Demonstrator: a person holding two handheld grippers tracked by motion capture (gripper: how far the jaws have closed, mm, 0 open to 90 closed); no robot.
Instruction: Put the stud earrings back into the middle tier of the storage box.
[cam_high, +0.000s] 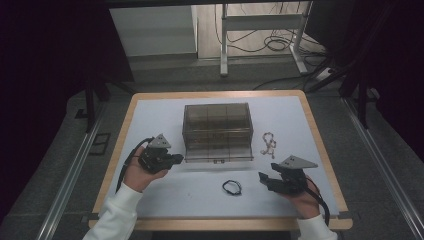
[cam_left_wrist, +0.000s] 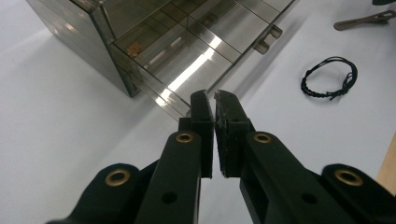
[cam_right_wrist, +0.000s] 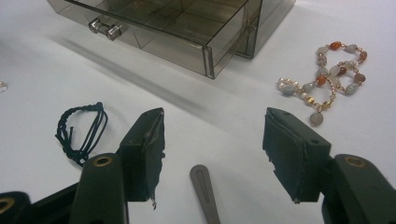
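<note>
A smoky clear drawer box (cam_high: 217, 127) stands mid-table with its divided drawer (cam_right_wrist: 177, 28) pulled out toward me. A small golden item (cam_left_wrist: 134, 48) lies in one drawer compartment. My left gripper (cam_high: 178, 159) (cam_left_wrist: 214, 97) is shut on nothing and points at the drawer's left front corner, just short of it. My right gripper (cam_high: 262, 178) (cam_right_wrist: 215, 116) stands open low over the mat, right of the drawer front. A slim grey metal strip (cam_right_wrist: 205, 193) lies on the mat between its jaws. A black cord bracelet (cam_high: 231, 187) (cam_right_wrist: 81, 130) (cam_left_wrist: 329, 81) lies between the two grippers.
A beaded bracelet of pale and orange stones (cam_high: 268, 143) (cam_right_wrist: 329, 77) lies on the white mat (cam_high: 160, 110) right of the box. The mat covers a wooden table (cam_high: 320, 145). Beyond the far edge are a metal frame's legs (cam_high: 223, 45) and floor cables.
</note>
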